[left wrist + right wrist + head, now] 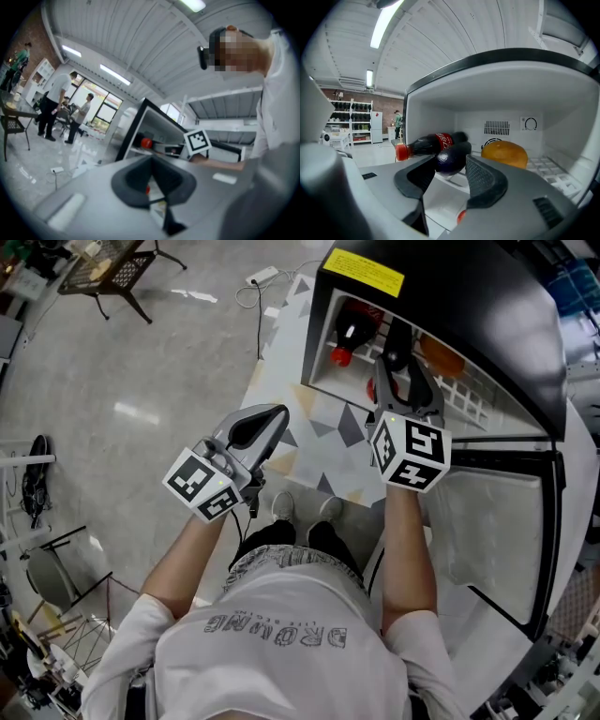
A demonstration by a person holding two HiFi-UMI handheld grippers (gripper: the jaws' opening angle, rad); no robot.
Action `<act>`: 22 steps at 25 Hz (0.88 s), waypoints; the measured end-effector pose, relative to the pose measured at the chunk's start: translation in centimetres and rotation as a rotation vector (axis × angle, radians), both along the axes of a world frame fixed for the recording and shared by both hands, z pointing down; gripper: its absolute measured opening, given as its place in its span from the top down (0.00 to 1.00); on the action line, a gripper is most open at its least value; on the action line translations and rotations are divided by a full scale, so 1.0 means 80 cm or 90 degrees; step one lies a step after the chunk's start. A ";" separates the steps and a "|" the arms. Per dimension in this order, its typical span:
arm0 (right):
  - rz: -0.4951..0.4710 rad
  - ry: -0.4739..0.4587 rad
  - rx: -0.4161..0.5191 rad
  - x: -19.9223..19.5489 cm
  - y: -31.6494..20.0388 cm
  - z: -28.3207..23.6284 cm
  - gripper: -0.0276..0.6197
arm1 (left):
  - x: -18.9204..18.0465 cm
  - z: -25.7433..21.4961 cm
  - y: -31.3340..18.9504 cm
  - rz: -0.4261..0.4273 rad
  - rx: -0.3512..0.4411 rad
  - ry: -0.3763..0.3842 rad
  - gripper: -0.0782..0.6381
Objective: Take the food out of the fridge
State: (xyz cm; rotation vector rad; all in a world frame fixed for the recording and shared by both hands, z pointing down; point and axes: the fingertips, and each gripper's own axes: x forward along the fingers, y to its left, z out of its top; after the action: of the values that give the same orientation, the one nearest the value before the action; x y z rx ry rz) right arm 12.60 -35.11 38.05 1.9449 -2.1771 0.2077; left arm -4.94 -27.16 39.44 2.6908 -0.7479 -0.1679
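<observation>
Inside the open fridge [441,306], the right gripper [401,367] had its jaws spread to either side of an eggplant [452,159] lying on the shelf. The pads sat hard by its skin but were not plainly squeezing it. A cola bottle [424,144] lay on its side just behind the eggplant, seemingly touching it, with its cap toward the doorway. An orange [505,153] sat further back to the right. Outside, the left gripper [152,174] hung level with its jaws together and nothing in them. The hold looked set near the eggplant's rounded end, and that glossy skin could well squirt free under a tightening pinch. Dragging it out might also nudge the bottle, which would probably roll off the shelf's front edge.
</observation>
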 end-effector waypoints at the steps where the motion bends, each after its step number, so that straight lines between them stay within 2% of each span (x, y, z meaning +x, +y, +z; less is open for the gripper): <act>1: -0.002 -0.004 0.003 0.001 0.003 -0.001 0.66 | 0.001 -0.001 0.002 0.001 0.002 -0.001 0.88; 22: -0.080 -0.070 0.079 0.013 0.106 -0.044 0.67 | 0.046 -0.034 0.048 0.031 0.038 -0.029 0.88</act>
State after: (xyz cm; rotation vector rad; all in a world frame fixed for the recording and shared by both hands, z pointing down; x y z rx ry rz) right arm 13.65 -26.62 34.53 1.8912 -2.4284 0.1660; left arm -1.24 -23.33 36.76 2.7757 -0.7003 -0.1181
